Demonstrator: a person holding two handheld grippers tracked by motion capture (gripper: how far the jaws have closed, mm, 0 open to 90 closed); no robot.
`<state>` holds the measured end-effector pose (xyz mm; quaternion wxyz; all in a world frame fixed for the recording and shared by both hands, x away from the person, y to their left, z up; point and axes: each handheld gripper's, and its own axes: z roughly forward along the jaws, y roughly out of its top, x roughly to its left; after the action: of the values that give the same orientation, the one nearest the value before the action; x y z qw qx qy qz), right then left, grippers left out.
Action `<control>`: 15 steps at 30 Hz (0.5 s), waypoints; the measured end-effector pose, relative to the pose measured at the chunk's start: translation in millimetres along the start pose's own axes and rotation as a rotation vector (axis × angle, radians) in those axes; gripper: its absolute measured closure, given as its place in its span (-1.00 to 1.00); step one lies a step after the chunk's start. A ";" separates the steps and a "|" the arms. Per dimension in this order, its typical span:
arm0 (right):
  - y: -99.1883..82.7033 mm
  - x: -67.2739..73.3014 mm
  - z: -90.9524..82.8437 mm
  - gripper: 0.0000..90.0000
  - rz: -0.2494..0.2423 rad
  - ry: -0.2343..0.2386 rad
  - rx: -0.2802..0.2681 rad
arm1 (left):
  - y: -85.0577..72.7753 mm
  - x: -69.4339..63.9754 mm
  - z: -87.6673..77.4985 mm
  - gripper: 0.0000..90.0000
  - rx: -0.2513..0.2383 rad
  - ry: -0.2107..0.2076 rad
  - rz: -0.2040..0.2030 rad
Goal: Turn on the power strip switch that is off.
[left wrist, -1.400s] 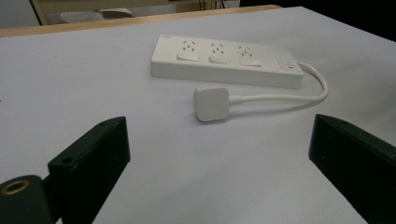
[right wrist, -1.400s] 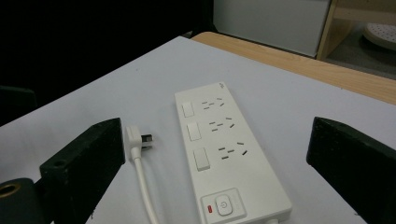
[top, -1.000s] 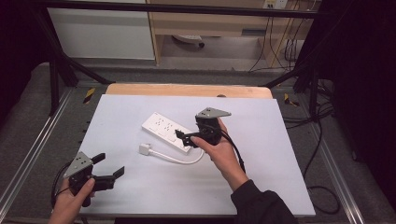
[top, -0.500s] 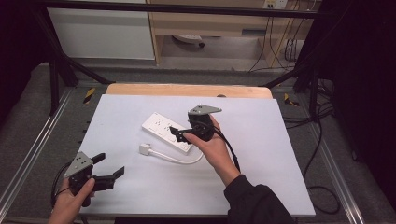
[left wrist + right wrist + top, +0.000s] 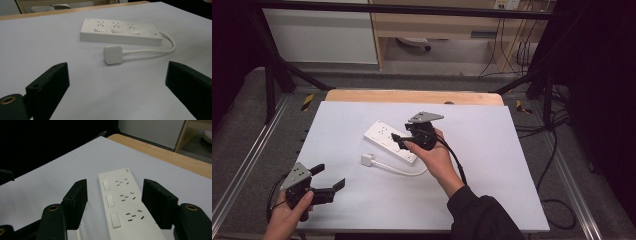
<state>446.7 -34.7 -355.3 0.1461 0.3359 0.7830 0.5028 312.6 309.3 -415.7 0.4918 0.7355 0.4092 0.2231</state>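
White power strip (image 5: pixel 391 141) lies flat mid-counter (image 5: pixel 512 165), its cord looping to a square plug (image 5: pixel 366 160) just beside it. The right claw (image 5: pixel 115 202) straddles the strip's near end, its jaws just now closing in, with gaps still on both sides, pads not touching. The left claw (image 5: pixel 328 179) hovers released, jaws wide, at the counter's near left corner.

Even overhead light on the white table (image 5: pixel 492 150), w/ dark surroundings left and right in the high view. Soft, faint shadows under the power strip (image 5: pixel 120 31); no glare. Near jaws blur slightly in both gripper views; pics a bit grainy.
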 end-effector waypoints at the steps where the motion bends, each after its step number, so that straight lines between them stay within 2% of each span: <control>1: 0.0 0.0 0.0 -0.14 0.000 0.000 0.000 | 0.0 0.0 0.2 -0.88 0.001 0.001 0.001; 8: -1.5 2.2 6.4 0.10 -0.011 0.011 0.003 | 0.0 -0.4 0.3 -0.88 0.003 -0.001 0.004; 10: -2.0 2.4 7.8 0.18 0.002 0.018 0.004 | 0.0 -0.4 0.3 -0.88 0.002 -0.002 0.003; 15: -3.5 3.6 11.9 0.37 -0.015 0.006 0.003 | -0.2 -0.8 0.8 -0.88 0.002 -0.003 0.003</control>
<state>449.5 -25.0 -363.5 0.1471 0.3287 0.7867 0.5014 312.7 308.2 -416.1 0.4914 0.7368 0.4075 0.2226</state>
